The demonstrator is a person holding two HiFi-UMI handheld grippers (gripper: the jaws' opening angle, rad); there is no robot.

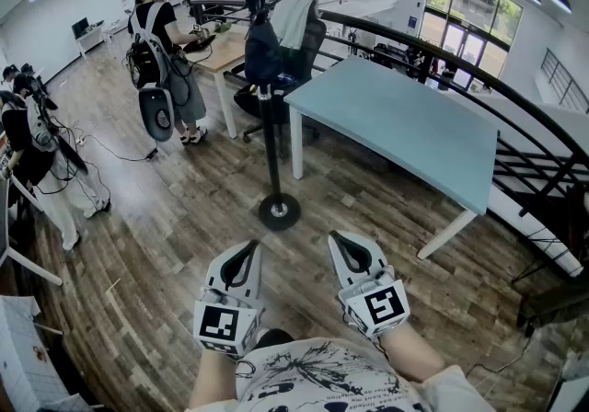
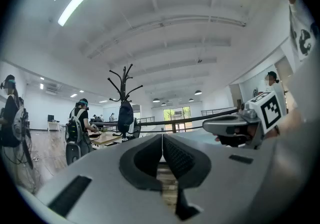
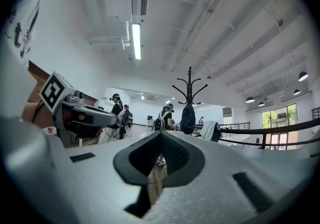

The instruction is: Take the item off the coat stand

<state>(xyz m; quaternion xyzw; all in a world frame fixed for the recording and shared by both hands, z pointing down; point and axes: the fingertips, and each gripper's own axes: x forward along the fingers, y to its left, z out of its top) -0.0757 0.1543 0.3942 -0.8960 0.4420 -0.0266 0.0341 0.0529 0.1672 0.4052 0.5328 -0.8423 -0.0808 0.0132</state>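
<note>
A black coat stand point(image 1: 273, 125) rises from a round base on the wood floor ahead of me. A dark navy bag point(image 1: 265, 50) hangs from its hooks; this bag point(image 2: 125, 116) also shows in the left gripper view, and the bag point(image 3: 188, 118) in the right gripper view. My left gripper point(image 1: 247, 251) and right gripper point(image 1: 342, 242) are held low and side by side, well short of the stand. Both have their jaws shut with nothing between them. The left gripper point(image 2: 162, 140) and right gripper point(image 3: 159, 136) point toward the stand.
A light blue table point(image 1: 405, 130) stands right of the stand. A black railing point(image 1: 479, 79) curves behind it. A wooden desk point(image 1: 221, 51) and an office chair with a white cloth point(image 1: 293, 19) are beyond. A person with gear point(image 1: 166, 61) stands far left.
</note>
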